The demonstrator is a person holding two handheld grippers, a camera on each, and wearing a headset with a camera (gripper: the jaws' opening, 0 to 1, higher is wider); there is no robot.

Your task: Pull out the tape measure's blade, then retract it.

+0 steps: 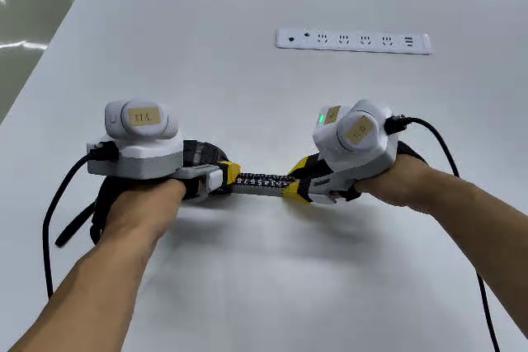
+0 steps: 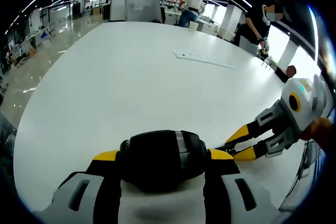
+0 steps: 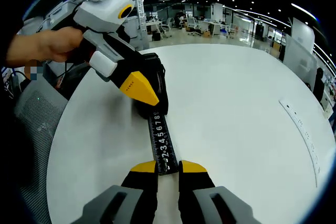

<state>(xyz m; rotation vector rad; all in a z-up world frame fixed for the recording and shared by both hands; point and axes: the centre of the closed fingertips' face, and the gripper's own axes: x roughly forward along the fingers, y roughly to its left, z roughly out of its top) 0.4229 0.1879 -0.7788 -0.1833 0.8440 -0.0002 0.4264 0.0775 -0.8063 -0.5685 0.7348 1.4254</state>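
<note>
As you hold it now, tape measure case: black, rounded, rubbery-looking housing, well short of the power strip on your side of it, on or low over the white table; you cannot tell which.
Left gripper: clenched around the case, one yellow tip on each flank.
Blade: short black strip with white numerals, spanning between your two grippers, on your side of the power strip.
Right gripper: pinched on the blade's free end.
Handling: the case is probably light. The blade is thin, stiff lengthwise, easily kinked, and likely spring-loaded, so it may snap back.
Where to hold: the case's broad sides and the blade's tip. Feed it back slowly.
</note>
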